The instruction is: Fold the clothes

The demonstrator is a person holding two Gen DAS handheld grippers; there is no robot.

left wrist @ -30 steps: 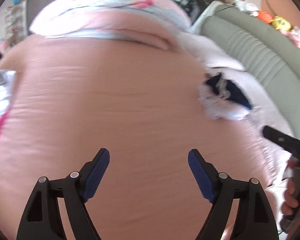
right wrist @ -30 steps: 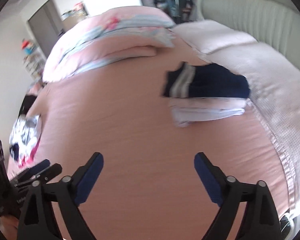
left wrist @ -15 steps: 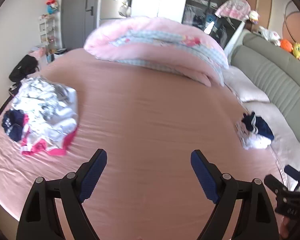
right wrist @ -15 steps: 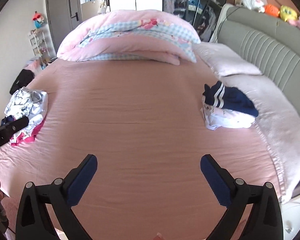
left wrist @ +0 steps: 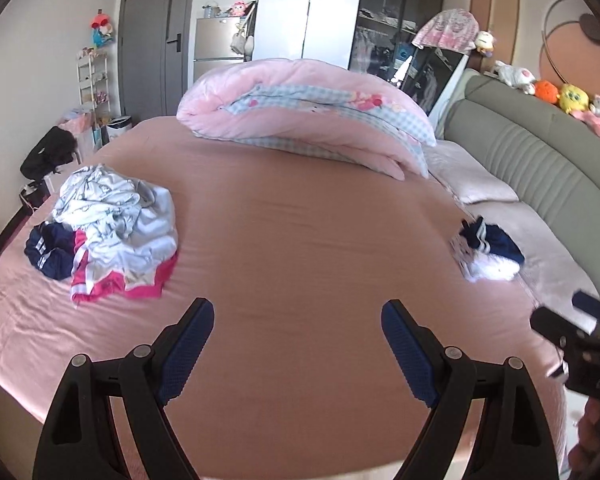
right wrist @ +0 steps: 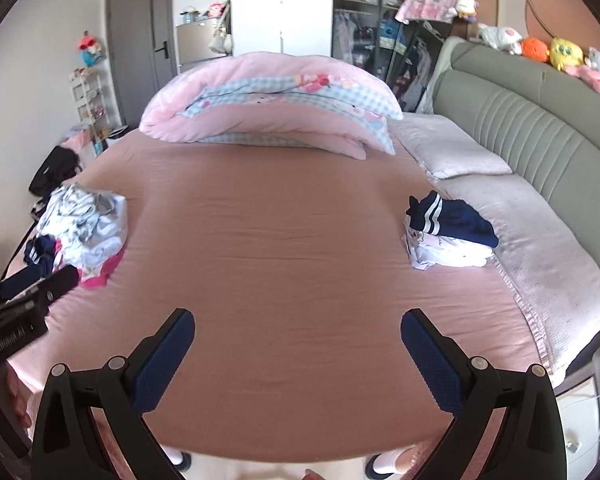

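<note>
I am holding my left hand-held gripper (left wrist: 298, 320) above the near part of the bed (left wrist: 300, 240), and its blue pads are standing wide apart with only the pink sheet showing between them; its jaws have just been opening to this full width. My right hand-held gripper (right wrist: 298, 330) is also standing wide and is holding nothing. The pile of unfolded clothes (left wrist: 108, 228) is lying on the left side of the bed, with white, navy and bright pink pieces mixed together. The folded stack (right wrist: 450, 232) is resting on the right side, a navy piece with white stripes on top of white pieces, just beside the pale blanket (right wrist: 540, 248). A folded pink duvet (right wrist: 268, 104) is lying at the far end of the bed. Both hand-held grippers are well apart from the clothes.
</note>
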